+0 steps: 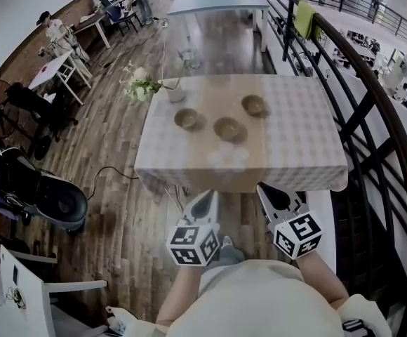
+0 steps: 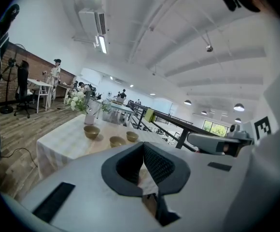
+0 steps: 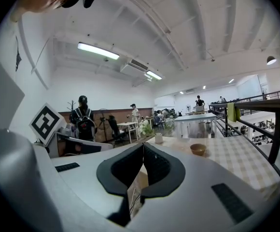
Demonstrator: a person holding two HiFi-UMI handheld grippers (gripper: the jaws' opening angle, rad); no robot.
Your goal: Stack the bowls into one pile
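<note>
Three brown bowls stand apart on the checked tablecloth (image 1: 295,146): a left bowl (image 1: 187,119), a middle bowl (image 1: 228,128) and a far right bowl (image 1: 254,104). All three bowls are empty. Both grippers hover short of the table's near edge, well away from the bowls. My left gripper (image 1: 211,195) is shut with nothing in it, and so is my right gripper (image 1: 263,188). The left gripper view shows the three bowls (image 2: 91,131), (image 2: 117,141), (image 2: 132,136) beyond its shut jaws. One bowl (image 3: 198,149) shows in the right gripper view.
A white vase with flowers (image 1: 174,91) stands at the table's far left corner. A black railing (image 1: 361,111) runs along the right side. Another table (image 1: 217,5) lies beyond. Black equipment (image 1: 56,199) and a cable sit on the wooden floor at left; people stand far off.
</note>
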